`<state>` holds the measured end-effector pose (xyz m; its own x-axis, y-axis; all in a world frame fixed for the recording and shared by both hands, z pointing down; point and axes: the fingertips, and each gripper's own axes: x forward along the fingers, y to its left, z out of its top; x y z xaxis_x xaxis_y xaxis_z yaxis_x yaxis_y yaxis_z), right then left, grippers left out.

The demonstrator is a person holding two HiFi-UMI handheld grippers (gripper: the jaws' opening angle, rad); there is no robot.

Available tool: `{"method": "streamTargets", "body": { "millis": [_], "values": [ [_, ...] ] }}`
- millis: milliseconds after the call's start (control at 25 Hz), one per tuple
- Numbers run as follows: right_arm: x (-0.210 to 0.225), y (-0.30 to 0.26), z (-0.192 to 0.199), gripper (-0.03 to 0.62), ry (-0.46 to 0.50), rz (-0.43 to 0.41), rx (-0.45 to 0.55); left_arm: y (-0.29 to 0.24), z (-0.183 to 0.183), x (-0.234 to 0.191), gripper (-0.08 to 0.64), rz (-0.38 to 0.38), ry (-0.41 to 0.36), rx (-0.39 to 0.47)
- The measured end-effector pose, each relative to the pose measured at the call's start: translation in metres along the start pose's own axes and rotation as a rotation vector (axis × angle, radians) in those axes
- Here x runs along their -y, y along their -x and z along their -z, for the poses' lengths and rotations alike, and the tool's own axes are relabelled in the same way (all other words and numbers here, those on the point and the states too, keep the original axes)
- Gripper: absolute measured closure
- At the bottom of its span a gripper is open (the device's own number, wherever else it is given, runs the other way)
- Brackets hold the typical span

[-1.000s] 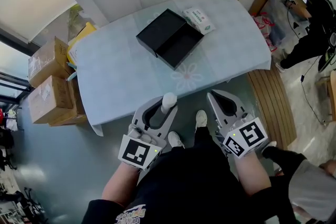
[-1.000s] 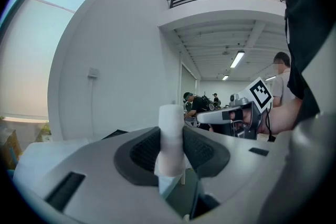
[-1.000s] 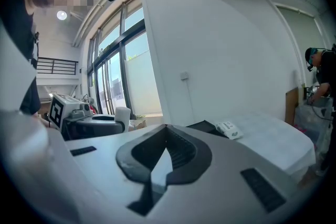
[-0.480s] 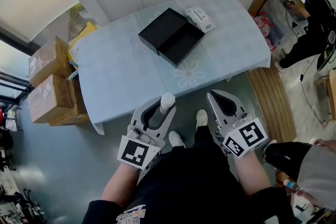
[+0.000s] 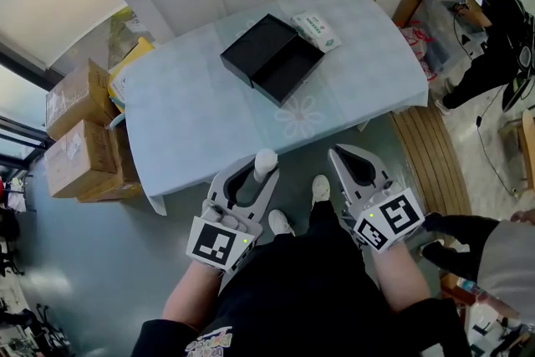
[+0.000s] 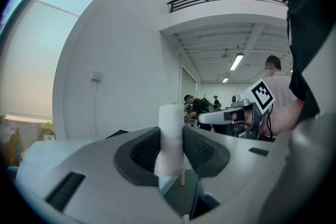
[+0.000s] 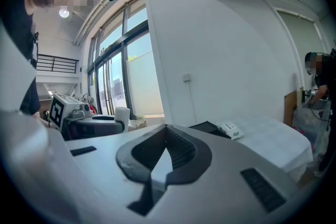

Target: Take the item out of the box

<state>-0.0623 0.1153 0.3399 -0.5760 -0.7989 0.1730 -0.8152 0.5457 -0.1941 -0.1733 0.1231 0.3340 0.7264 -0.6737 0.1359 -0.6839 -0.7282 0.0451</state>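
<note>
Two tools, head view: you hold the left tool (image 5: 261,171) and right tool (image 5: 347,156) low by your shoes, short of the bench (image 5: 192,125) and well apart from the box (image 5: 272,58).
Box, head view: it lies open on the bench, its two black halves side by side; both look empty from here. A packet (image 5: 316,29) lies just beside its far edge.
Item, head view: a white cylinder (image 5: 267,159) stands up between the left tool's jaws, off the bench.
Left tool, left gripper view: the jaws are clamped on the cylinder, both pads pressing its sides; it stands upright and pokes above them.
Right tool, right gripper view: the jaws are closed tip to tip with nothing between them. The box and packet show far off on the bench.
Progress: if the cylinder is the item, as it looks, you have done the taking out; what is left is at most setting it down.
</note>
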Motion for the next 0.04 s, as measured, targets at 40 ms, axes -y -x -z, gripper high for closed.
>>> {"method": "streamTargets", "body": {
  "millis": [40],
  "values": [
    [-0.0003, 0.0009, -0.0002, 0.583, 0.000, 0.000, 0.000, 0.0004, -0.0003, 0.0007, 0.428, 0.000, 0.000, 0.001]
  ]
}}
